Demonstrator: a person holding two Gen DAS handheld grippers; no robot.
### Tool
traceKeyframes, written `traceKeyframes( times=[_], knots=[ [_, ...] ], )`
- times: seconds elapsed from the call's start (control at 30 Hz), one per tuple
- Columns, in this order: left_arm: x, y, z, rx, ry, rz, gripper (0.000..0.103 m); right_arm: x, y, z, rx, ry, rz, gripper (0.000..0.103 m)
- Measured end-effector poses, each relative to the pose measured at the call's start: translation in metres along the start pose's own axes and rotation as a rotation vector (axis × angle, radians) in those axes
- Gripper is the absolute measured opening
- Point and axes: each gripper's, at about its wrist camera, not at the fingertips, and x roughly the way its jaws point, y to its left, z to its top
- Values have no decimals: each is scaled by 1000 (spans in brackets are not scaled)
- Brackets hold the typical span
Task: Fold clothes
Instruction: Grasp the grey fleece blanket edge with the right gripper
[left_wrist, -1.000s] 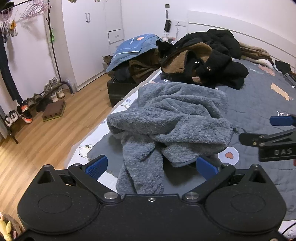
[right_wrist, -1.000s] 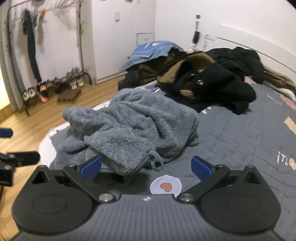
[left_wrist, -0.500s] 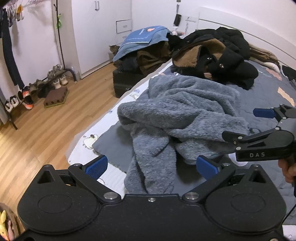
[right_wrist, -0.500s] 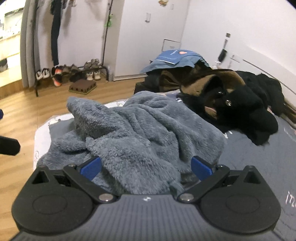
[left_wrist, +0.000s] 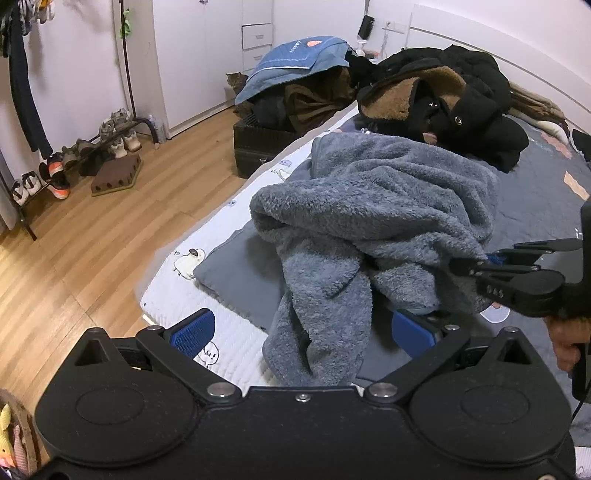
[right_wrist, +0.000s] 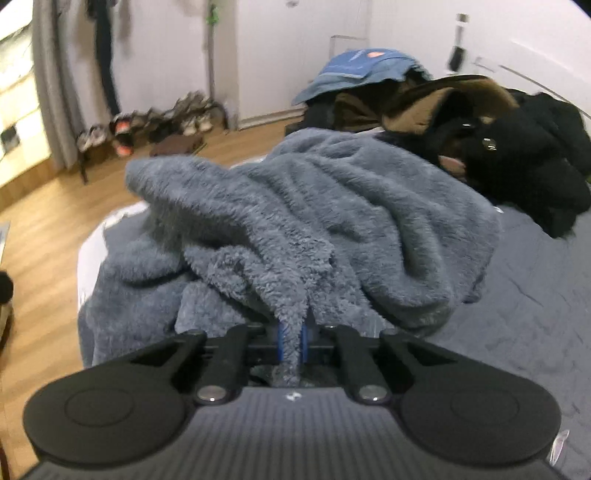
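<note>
1. right gripper (right_wrist: 291, 345) has clamped its blue pads on a fold of the grey fleece garment (left_wrist: 369, 221); left gripper (left_wrist: 301, 328) is spread wide with nothing between its pads, poised over the hanging sleeve-like end.
2. bed (left_wrist: 535, 192) carries the garment, crumpled in a heap near the mattress edge, one end trailing toward the left gripper.
3. black coat (left_wrist: 461, 110) lies behind the heap, apart from it.
4. the fleece looks thick, soft and limp: probably light, not slippery, bulky in a pinch.
5. best hold, i judge: a hem or cuff edge, a single layer, not the bunched middle.
</note>
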Motion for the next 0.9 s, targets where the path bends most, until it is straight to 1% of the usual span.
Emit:
traceKeyframes(
  times=[0.1, 0.3, 0.4, 0.53, 0.7, 0.83, 0.9],
  knots=[
    [-3, 1, -1, 2, -3, 0, 103, -12, -8, -1, 59, -23, 13, 5],
    [-12, 0, -1, 9, -15, 1, 103, -52, -34, 5, 208, -112, 10, 4],
    [-18, -3, -2, 18, -24, -1, 103, -79, -56, 4, 300, -164, -1, 4],
    [-25, -9, -1, 20, -38, -14, 103, -122, -90, 1, 389, -233, -41, 4],
    [-34, -26, 0, 44, -57, -41, 103, -177, -145, -11, 502, -327, -145, 4],
    [-39, -43, 4, 73, -73, -62, 103, -226, -187, -24, 562, -394, -266, 4],
    [-40, -51, 6, 82, -78, -78, 103, -250, -205, -32, 585, -412, -328, 4]
  ],
)
